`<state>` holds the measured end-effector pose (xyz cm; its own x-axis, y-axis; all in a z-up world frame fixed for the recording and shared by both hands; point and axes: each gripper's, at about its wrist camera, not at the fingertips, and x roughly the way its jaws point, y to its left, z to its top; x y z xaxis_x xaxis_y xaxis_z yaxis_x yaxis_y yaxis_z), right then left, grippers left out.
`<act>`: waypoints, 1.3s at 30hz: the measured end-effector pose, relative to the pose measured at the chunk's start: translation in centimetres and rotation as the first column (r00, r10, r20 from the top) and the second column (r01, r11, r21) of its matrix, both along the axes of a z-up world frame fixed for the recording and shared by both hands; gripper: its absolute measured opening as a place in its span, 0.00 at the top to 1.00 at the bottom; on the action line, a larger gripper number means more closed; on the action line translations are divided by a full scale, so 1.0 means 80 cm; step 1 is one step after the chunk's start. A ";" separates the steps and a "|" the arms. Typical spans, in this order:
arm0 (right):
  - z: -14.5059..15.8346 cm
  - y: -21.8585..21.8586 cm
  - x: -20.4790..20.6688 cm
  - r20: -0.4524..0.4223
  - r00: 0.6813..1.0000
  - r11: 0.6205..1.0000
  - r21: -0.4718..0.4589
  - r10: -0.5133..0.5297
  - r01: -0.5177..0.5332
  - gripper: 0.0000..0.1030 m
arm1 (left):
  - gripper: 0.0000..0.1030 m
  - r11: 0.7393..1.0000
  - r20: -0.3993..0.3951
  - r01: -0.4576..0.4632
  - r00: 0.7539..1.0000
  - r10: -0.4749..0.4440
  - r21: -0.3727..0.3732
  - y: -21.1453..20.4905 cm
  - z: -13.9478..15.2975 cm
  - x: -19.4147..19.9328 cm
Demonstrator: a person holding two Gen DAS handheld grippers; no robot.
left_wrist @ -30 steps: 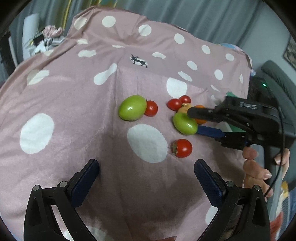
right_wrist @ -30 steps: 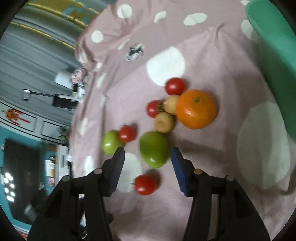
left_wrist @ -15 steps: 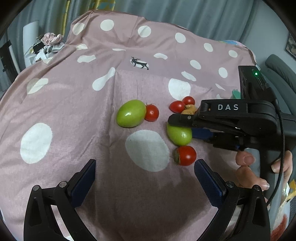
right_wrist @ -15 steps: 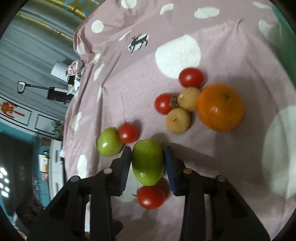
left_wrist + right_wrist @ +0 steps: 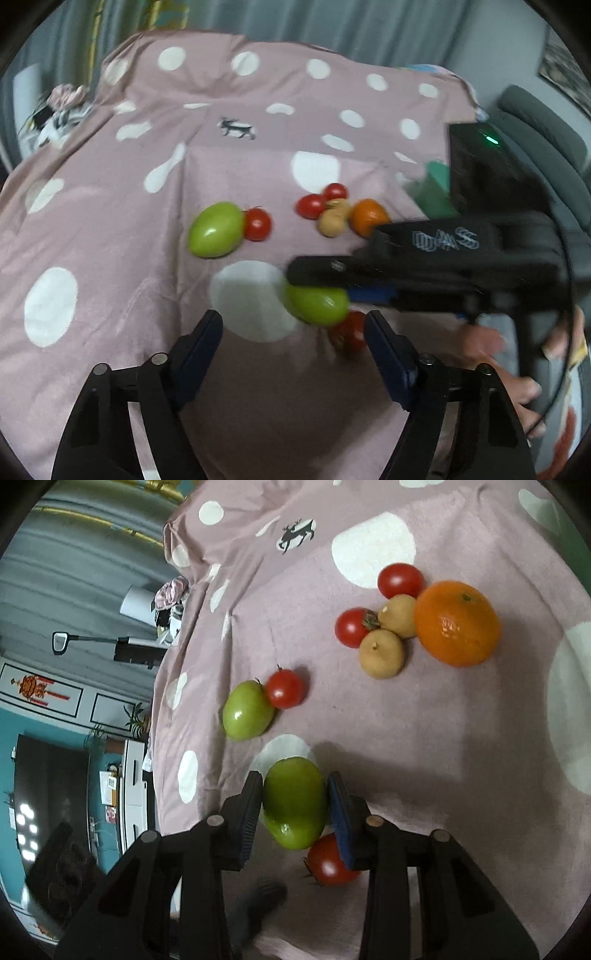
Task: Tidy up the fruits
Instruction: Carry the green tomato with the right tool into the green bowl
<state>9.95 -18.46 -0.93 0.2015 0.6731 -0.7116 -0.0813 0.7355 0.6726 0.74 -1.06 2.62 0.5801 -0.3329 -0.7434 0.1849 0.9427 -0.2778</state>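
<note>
The right gripper (image 5: 295,805) has its two jaws pressed on the sides of a green fruit (image 5: 293,801). One blue pad (image 5: 341,816) touches one side of the fruit and a dark pad touches the other side. From the left wrist camera, the same green fruit (image 5: 317,304) sits under the black arm of the right gripper (image 5: 332,291), and it looks lifted a little off the cloth, though that picture is blurry there.

A red tomato (image 5: 330,862) lies on the cloth just below the held fruit, partly hidden by the blue pad.

The left gripper (image 5: 293,347) has its jaws wide apart and nothing is between them. It hangs over the pink cloth with white dots (image 5: 110,295).

A second green fruit (image 5: 216,229) lies on the cloth, well away from the held one. A small red tomato (image 5: 257,224) touches its side.

Farther back is a little bunch of fruit, all close together. There is an orange (image 5: 456,622), two small tan fruits (image 5: 382,653) beside it, and two more red tomatoes (image 5: 400,579) next to those.

A green bin (image 5: 434,188) shows behind the right gripper, near the edge of the cloth. A small deer picture (image 5: 236,127) is printed on the cloth.
</note>
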 end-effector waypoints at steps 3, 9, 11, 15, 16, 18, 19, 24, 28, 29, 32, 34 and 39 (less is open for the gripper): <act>-0.006 0.001 0.000 -0.029 0.999 0.999 0.033 0.016 -0.015 0.64 | 0.37 0.999 -0.030 0.017 0.999 -0.017 -0.031 0.001 -0.007 0.008; -0.004 0.010 -0.007 -0.006 0.998 0.998 0.011 0.058 -0.058 0.64 | 0.49 0.999 0.001 0.030 1.000 -0.030 0.020 -0.014 -0.006 0.004; -0.004 0.010 -0.008 0.002 0.998 0.998 0.006 0.057 -0.057 0.64 | 0.58 0.999 -0.028 0.039 0.999 -0.040 -0.038 -0.013 -0.009 0.008; -0.002 0.007 -0.008 0.015 0.999 0.999 -0.014 0.047 -0.047 0.64 | 0.58 0.998 -0.031 0.048 0.998 -0.049 -0.044 -0.020 -0.007 0.006; -0.002 0.005 -0.010 0.018 0.999 0.999 -0.019 0.047 -0.046 0.64 | 0.58 0.998 -0.033 0.050 0.998 -0.051 -0.041 -0.022 -0.006 0.004; 0.002 0.003 -0.013 0.030 0.998 0.999 -0.021 0.046 -0.045 0.64 | 0.58 0.998 -0.031 0.050 0.998 -0.051 -0.044 -0.025 -0.002 0.003; 0.007 0.000 -0.016 0.042 0.998 0.999 -0.015 0.046 -0.046 0.64 | 0.58 0.998 -0.022 0.049 0.998 -0.050 -0.046 -0.026 0.002 -0.001; 0.047 -0.024 -0.033 0.160 0.986 0.999 -0.007 0.041 -0.041 0.64 | 0.58 0.995 0.090 0.100 0.991 -0.097 -0.026 -0.051 0.038 -0.021; 0.069 -0.060 -0.044 0.238 0.971 1.000 -0.031 0.006 0.002 0.64 | 0.58 0.985 0.096 0.153 0.985 -0.145 -0.082 -0.079 0.055 -0.013; 0.070 -0.074 -0.044 0.239 0.971 1.000 -0.013 -0.016 0.020 0.64 | 0.58 0.983 0.101 0.166 0.982 -0.158 -0.083 -0.088 0.059 -0.012; 0.077 -0.124 -0.044 0.235 0.968 0.995 0.071 -0.083 0.068 0.64 | 0.59 0.973 0.151 0.229 0.964 -0.221 -0.041 -0.132 0.079 -0.009; 0.084 -0.160 -0.047 0.248 0.959 0.987 0.112 -0.140 0.115 0.64 | 0.59 0.963 0.171 0.270 0.950 -0.262 -0.024 -0.159 0.088 -0.003; 0.098 -0.242 -0.050 0.325 0.904 0.960 0.085 -0.279 0.266 0.64 | 0.60 0.920 0.151 0.388 0.914 -0.378 -0.047 -0.249 0.095 0.039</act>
<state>5.91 -37.84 6.88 0.6001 0.5835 -0.5472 -0.1042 0.7353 0.6697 3.87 -21.00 10.24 0.4906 -0.6009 -0.6310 0.5685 0.7696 -0.2909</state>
